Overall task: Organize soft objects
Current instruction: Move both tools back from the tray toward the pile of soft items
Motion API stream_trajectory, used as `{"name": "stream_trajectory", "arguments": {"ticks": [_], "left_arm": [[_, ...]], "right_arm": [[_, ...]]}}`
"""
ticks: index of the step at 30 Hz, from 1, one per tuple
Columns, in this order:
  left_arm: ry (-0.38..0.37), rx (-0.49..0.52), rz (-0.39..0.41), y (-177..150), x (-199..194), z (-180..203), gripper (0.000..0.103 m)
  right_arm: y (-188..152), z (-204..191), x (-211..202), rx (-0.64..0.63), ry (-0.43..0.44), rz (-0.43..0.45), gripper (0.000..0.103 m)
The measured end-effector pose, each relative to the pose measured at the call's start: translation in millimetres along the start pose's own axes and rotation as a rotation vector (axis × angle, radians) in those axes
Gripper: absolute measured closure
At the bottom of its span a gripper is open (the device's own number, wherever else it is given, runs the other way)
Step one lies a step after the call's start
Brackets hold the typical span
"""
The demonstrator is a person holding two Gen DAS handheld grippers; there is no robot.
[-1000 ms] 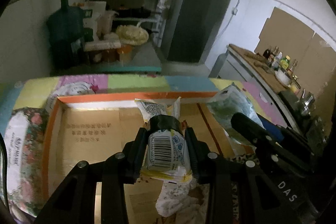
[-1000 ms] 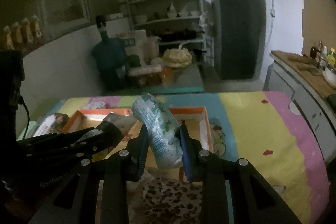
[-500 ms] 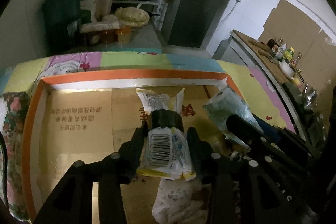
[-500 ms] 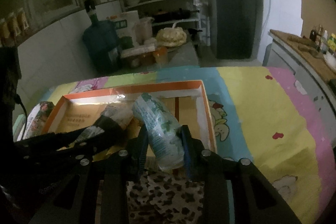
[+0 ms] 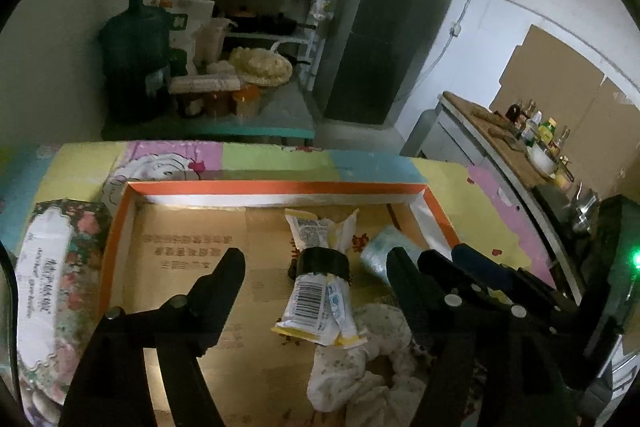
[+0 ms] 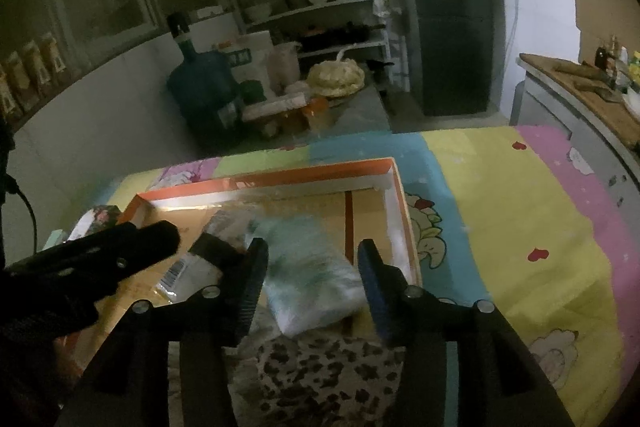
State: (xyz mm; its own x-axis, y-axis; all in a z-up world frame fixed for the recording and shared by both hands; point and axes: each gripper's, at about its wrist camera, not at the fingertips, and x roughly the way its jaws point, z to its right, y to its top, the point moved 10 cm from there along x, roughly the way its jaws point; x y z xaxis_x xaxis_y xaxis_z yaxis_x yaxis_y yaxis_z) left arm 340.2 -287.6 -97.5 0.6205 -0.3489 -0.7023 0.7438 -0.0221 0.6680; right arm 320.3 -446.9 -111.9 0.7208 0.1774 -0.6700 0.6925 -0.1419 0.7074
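Note:
An orange-rimmed cardboard box [image 5: 276, 188] lies on a colourful sheet. In the left wrist view a white packet with a barcode and a black band [image 5: 318, 291] rests on the box floor. My left gripper [image 5: 312, 277] stands over it with its jaws opening wide, and neither pad touches the packet. In the right wrist view a pale green packet [image 6: 314, 275], blurred, lies in the box's right part between the opening jaws of my right gripper [image 6: 314, 267], free of the pads. A white flowered cloth [image 5: 360, 367] and a leopard-print cloth [image 6: 320, 367] lie at the box's near side.
A flowered tissue pack [image 5: 52, 287] lies left of the box. Behind the bed stand a low table with a large water jug [image 5: 134, 67], shelves and a dark fridge [image 5: 380, 43]. A counter with bottles [image 5: 516, 143] runs along the right.
Both grippers have opened and let go of their packets. The barcode packet and the pale green packet have dropped from the jaws onto the box floor.

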Motion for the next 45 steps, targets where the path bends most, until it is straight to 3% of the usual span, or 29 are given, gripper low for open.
{"name": "stream_trajectory", "arguments": {"ticks": [9,22,36,45], "left_arm": [[-0.013,0.014,0.092,13,-47,-6,0.03],[0.03,0.066,0.22,11,-113,-35,0.03],[0.074,0.03,0.304,-2,-178,-106,0.026],[0.118,0.032,0.333,-28,-212,-151,0.026]], "right_arm": [[1,-23,-28,-0.025,0.0,0.06,0.051],[-9,-82,-82,-0.038,0.053,0.129,0.043],[-24,-158,-125,-0.091,0.12,0.183,0.043],[-54,-209,-134,-0.175,0.148,0.172,0.043]]}}
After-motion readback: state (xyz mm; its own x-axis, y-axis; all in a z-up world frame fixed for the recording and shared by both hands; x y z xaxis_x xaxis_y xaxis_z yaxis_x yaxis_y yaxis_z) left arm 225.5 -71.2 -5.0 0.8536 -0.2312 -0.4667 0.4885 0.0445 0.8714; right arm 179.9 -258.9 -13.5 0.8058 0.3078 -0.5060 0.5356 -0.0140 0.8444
